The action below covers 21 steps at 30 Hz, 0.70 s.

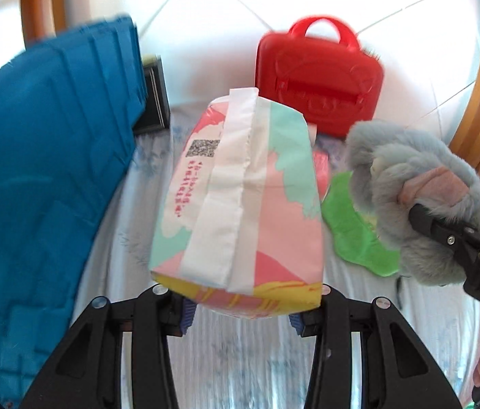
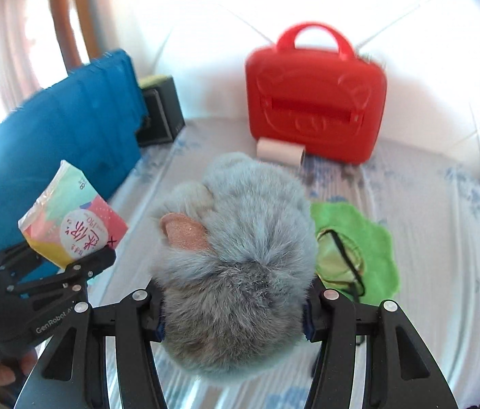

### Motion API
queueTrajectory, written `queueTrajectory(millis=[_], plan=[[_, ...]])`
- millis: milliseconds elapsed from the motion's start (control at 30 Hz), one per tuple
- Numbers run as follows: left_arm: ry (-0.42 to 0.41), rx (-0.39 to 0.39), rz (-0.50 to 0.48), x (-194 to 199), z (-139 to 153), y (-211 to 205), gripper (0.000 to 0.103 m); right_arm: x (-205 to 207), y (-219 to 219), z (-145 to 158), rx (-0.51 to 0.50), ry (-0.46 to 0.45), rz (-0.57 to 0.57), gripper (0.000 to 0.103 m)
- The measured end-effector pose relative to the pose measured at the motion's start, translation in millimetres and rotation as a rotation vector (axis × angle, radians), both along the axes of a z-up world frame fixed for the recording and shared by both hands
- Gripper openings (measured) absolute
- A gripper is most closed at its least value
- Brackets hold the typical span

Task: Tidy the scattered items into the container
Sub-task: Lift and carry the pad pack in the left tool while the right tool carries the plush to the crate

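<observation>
My left gripper [image 1: 240,310] is shut on a pastel pack of tissues [image 1: 240,201] and holds it above the bed; the pack also shows in the right wrist view [image 2: 73,218]. My right gripper [image 2: 233,317] is shut on a grey plush toy [image 2: 236,259] with a pink ear, held above the bed; the toy also shows at the right of the left wrist view [image 1: 420,201]. A blue fabric container [image 1: 42,170] stands at the left, also seen in the right wrist view [image 2: 69,126].
A red plastic case [image 2: 314,102] with a handle stands at the back. A pink roll [image 2: 280,151] lies in front of it. A green cloth [image 2: 369,245] with a small pouch lies on the sheet. A black box [image 2: 161,112] sits behind the blue container.
</observation>
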<state>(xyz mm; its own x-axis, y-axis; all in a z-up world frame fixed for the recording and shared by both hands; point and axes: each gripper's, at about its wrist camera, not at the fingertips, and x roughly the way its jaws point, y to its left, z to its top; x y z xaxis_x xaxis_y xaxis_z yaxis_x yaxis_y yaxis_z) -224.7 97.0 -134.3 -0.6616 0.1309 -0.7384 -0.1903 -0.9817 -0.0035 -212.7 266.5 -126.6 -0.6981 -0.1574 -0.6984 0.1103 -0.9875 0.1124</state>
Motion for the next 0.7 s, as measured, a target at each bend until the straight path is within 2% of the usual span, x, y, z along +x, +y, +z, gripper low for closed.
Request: queueTrajectory(millis=[200, 367, 567, 700], plan=[[0.084, -0.022, 0.034, 49.1, 45.2, -9.0, 0.042, 33.0, -9.1, 33.9, 0.003, 0.087, 0.058, 0.055], [0.185, -0.011, 0.056, 79.0, 92.7, -34.9, 0.042, 55.8, -30.9, 67.5, -0.038, 0.163, 0.102, 0.055], [0.328, 0.008, 0.104, 100.2, 154.1, -102.0, 0.042, 71.9, -85.5, 112.5, -0.063, 0.261, 0.161, 0.055], [0.397, -0.019, 0.127, 105.3, 185.8, -173.3, 0.042, 73.9, -153.5, 148.4, -0.076, 0.349, 0.209, 0.055]])
